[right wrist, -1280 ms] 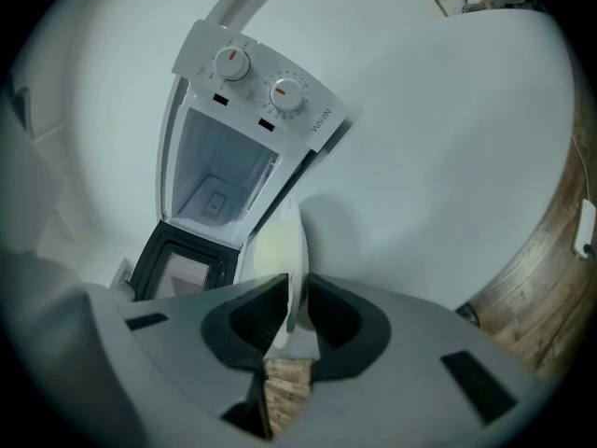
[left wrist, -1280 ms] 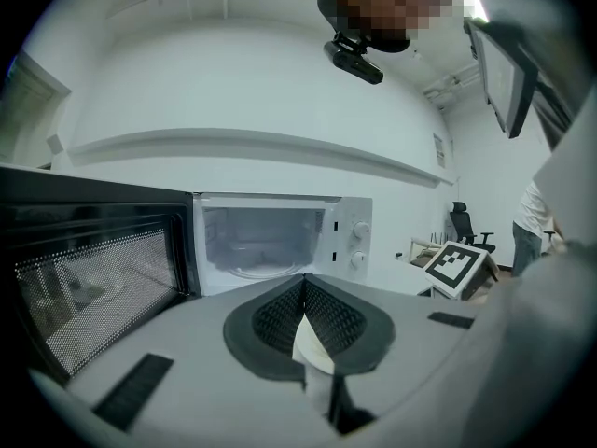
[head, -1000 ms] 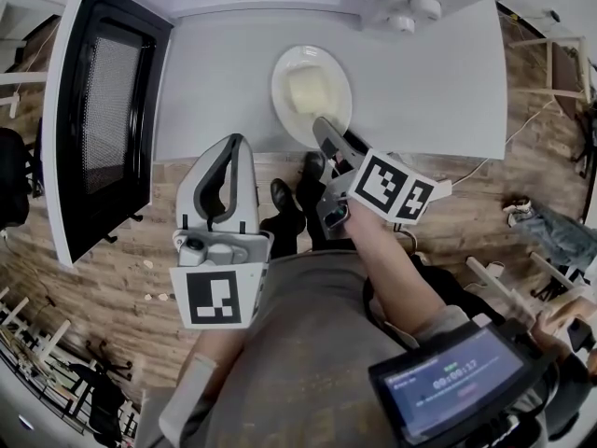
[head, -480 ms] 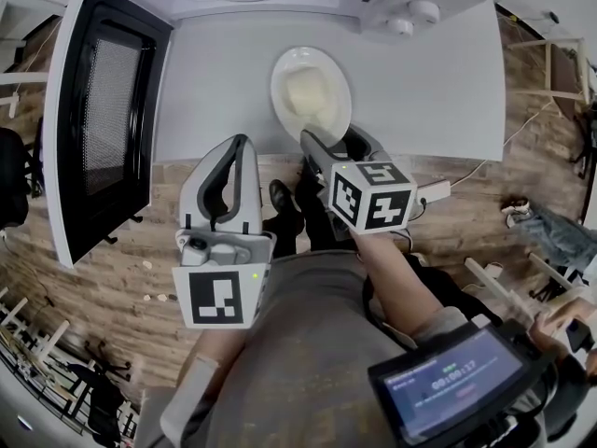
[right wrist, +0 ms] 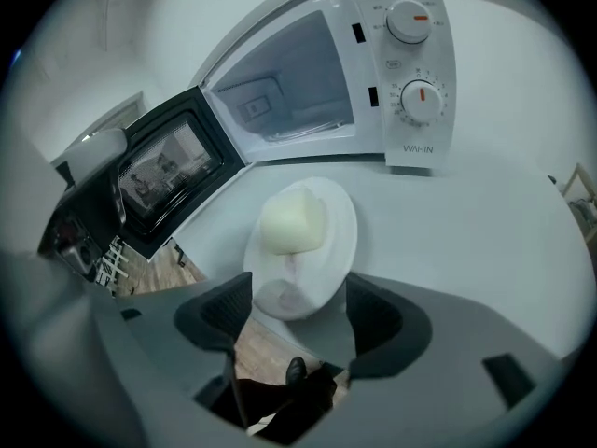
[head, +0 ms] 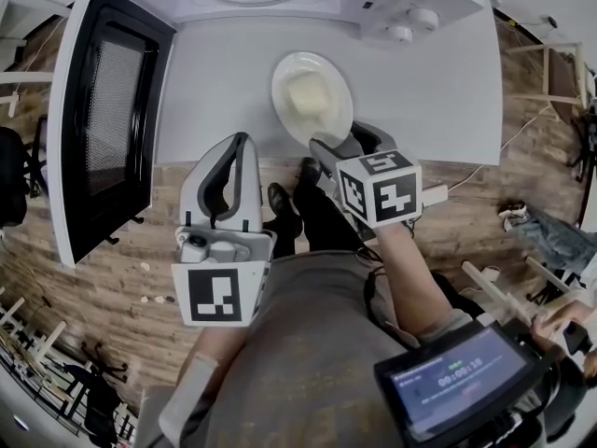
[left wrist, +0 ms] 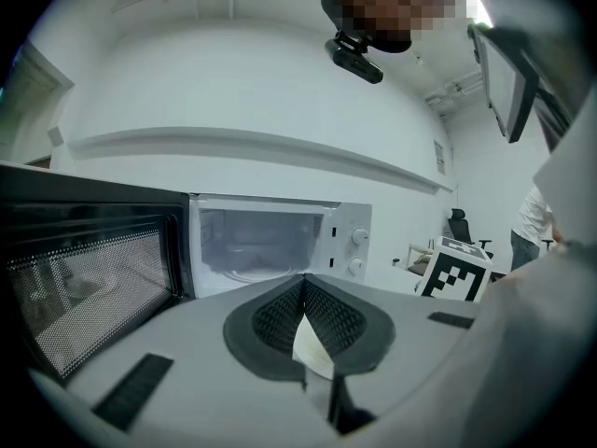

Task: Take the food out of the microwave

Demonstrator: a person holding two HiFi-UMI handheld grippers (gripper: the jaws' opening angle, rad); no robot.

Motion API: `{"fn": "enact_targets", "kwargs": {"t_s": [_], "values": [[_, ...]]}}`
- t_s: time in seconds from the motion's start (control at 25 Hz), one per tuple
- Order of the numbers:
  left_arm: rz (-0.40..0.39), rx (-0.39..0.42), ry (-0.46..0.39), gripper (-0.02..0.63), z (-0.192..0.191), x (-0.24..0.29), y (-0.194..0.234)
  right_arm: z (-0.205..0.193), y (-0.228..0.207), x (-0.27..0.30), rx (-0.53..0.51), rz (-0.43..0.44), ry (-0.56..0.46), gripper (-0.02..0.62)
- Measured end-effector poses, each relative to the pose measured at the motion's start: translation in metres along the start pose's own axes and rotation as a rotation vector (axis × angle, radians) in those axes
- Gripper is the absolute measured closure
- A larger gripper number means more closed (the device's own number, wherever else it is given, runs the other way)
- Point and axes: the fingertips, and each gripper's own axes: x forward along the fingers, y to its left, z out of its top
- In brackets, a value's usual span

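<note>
The plate (head: 283, 77) with the pale block of food (head: 309, 92) sits on the white tabletop (head: 224, 82), outside the microwave (head: 401, 7) and just near of its open front, and the plate's near rim reaches the near edge of the tabletop. The food lies on the far half of the plate, and the near half is bare. The microwave stands at the far side of the tabletop, its two knobs to the right of the cavity, and its dark door (head: 107, 119) is swung wide open to the left, out past the left end of the tabletop. The right gripper (head: 347, 141) points steeply down at the near rim of the plate; its jaws have just been opening and now stand wide apart, one on each side of that rim. In the right gripper view the rim shows in the gap between the pads (right wrist: 224, 311), and neither pad presses on it. Its marker cube (head: 381, 187) faces up, near of the tabletop edge. The left gripper (head: 235, 147) hangs to the left of the right one, close to level, at the near edge of the tabletop above the wooden floor (head: 121, 269), with its jaws closed on each other. It faces the microwave's open cavity and is well apart from the plate
</note>
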Motion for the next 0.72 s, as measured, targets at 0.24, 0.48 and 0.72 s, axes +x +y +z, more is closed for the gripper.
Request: {"fn": "enact_targets", "kwargs": {"t_s": [0.24, 0.48, 0.72], "values": [[-0.004, 0.002, -0.002, 0.598, 0.002, 0.003, -0.001, 0.004, -0.005, -0.004, -0.010, 0.014, -0.004, 0.270], [-0.003, 0.007, -0.006, 0.598, 0.006, 0.003, 0.000, 0.004, -0.007, -0.007, -0.013, 0.010, -0.029, 0.270], [-0.022, 0.005, -0.026, 0.598, 0.016, -0.004, -0.005, 0.013, -0.006, -0.031, 0.019, 0.001, -0.110, 0.270]]}}
